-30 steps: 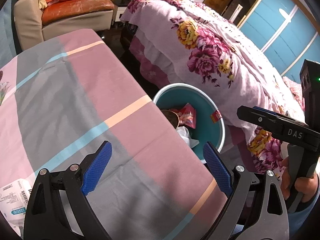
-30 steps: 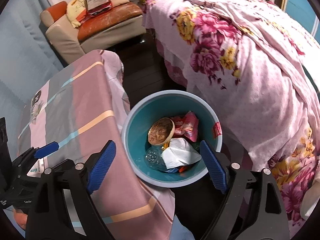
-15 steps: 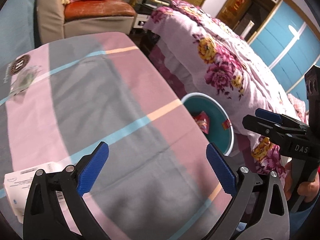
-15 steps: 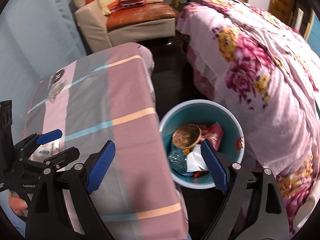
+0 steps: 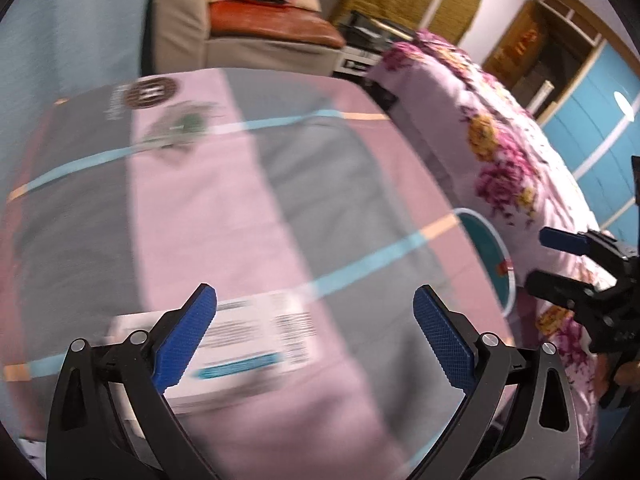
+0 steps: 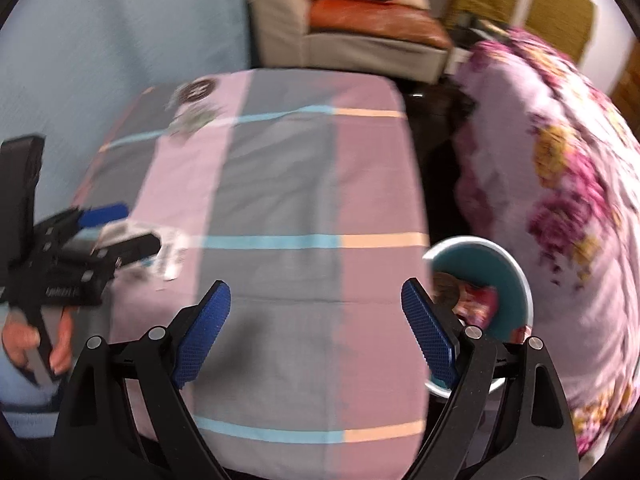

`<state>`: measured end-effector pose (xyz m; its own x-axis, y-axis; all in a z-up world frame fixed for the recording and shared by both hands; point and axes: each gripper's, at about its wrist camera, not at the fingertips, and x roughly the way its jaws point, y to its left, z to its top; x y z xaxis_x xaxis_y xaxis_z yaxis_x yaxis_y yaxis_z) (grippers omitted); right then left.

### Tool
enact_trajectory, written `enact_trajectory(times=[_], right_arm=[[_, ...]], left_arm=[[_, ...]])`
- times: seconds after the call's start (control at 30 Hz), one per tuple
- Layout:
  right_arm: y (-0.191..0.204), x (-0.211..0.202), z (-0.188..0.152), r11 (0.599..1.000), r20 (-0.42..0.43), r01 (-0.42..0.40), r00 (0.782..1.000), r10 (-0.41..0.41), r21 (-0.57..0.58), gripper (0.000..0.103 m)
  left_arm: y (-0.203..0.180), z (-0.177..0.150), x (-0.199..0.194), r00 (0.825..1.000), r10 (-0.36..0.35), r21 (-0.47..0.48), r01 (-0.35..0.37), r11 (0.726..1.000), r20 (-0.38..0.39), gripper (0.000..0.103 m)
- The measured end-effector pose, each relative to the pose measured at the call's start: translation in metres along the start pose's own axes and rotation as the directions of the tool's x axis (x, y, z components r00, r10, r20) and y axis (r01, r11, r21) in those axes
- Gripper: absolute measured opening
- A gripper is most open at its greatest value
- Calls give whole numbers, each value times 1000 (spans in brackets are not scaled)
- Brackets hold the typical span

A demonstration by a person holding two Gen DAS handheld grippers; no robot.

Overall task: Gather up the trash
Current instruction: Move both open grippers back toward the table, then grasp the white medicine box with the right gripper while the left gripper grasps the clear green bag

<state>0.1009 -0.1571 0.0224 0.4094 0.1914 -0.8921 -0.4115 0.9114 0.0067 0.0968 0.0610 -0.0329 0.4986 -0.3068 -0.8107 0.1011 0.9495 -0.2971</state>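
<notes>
Left gripper [image 5: 314,336]: jaws just widened, fully apart, empty, above flat white printed paper packet [image 5: 240,344] on striped cloth desk [image 5: 248,208]. Right gripper [image 6: 316,330]: wide apart, empty. Round teal plastic bin [image 6: 514,280] beside desk, holding wrappers.

striped tablecloth [image 5: 248,184], floral bedspread [image 6: 560,184], armchair [image 5: 248,36]

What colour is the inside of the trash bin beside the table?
Teal inside the trash bin, with a pale rim; the right wrist view shows it best.
</notes>
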Motion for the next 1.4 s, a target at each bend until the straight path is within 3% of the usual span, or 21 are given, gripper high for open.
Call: enact_trajectory(times=[0.2, 0.4, 0.73, 1.03, 1.13, 1.27, 1.4], right_arm=[[72, 29, 16, 958, -74, -59, 997, 39, -279, 84], [132, 64, 20, 851, -177, -152, 982, 70, -503, 84], [186, 114, 37, 696, -332, -301, 938, 95, -652, 85], [224, 144, 43, 547, -423, -400, 902, 91, -735, 86], [230, 150, 42, 533, -420, -410, 901, 109, -741, 86], [228, 151, 41, 556, -382, -387, 915, 132, -736, 86], [220, 145, 39, 617, -347, -359, 927, 146, -700, 77]], left_arm=[[66, -14, -12, 992, 122, -16, -122, 992, -22, 99], [117, -23, -20, 987, 160, -62, -162, 985, -31, 99], [166, -22, -23, 977, 212, -97, -213, 972, -21, 99], [183, -23, -17, 973, 228, -115, -230, 966, -33, 99], [188, -24, -16, 972, 232, -131, -235, 963, -38, 99], [192, -25, -17, 970, 238, -144, -242, 960, -39, 99], [190, -24, -16, 971, 236, -144, -239, 960, -37, 99]])
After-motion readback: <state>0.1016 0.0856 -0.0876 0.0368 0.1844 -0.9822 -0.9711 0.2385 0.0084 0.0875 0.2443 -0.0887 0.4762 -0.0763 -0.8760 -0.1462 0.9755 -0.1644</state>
